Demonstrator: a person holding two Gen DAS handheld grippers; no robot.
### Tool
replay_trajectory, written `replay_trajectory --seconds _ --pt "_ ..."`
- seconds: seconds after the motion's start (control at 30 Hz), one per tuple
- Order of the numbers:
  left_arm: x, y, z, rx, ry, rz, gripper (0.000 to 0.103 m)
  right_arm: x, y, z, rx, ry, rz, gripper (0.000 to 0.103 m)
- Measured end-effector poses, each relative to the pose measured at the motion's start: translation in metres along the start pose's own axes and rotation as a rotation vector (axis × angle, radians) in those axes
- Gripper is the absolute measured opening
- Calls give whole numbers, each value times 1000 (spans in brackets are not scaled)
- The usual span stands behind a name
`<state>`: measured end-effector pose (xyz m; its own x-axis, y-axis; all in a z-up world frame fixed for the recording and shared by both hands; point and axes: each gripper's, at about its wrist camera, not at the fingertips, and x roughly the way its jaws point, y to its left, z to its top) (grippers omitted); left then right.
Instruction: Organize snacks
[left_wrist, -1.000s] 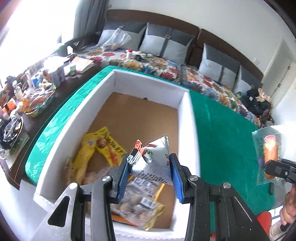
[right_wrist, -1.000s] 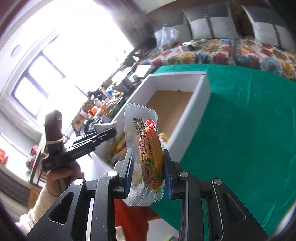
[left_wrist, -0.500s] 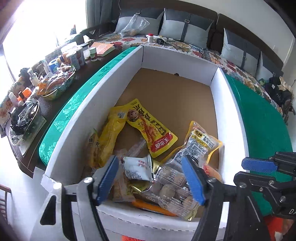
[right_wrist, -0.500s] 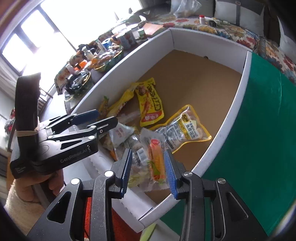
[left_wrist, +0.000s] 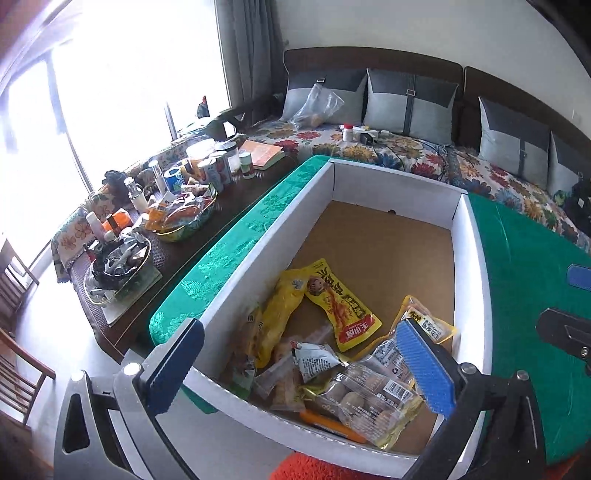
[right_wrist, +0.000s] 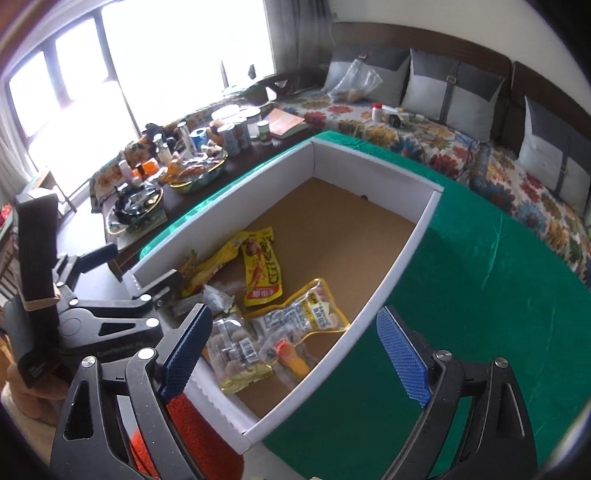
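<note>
Snack packets (left_wrist: 332, 354) heaped lower centre, at the near end of the white box (left_wrist: 476, 258). Film pouches: I judge them light, limp, slippery; pinch a sealed edge. My left tool (left_wrist: 299, 365) and right tool (right_wrist: 291, 350) both gape wide, empty.
</note>
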<state>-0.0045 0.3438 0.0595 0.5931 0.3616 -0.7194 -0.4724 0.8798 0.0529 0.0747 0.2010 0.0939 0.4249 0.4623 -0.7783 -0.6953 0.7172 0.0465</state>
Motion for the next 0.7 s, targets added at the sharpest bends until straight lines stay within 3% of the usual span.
replay_trajectory --seconds 0.2,0.33,0.7 --pt "-11 -4 -8 29 -40 80 103 4 -7 -8 47 -13 22 93" --pt "-11 -4 -11 11 -27 53 103 12 -2 -11 39 16 15 93" --pt "-10 -1 -15 33 -35 115 103 16 11 -13 -4 50 3 93"
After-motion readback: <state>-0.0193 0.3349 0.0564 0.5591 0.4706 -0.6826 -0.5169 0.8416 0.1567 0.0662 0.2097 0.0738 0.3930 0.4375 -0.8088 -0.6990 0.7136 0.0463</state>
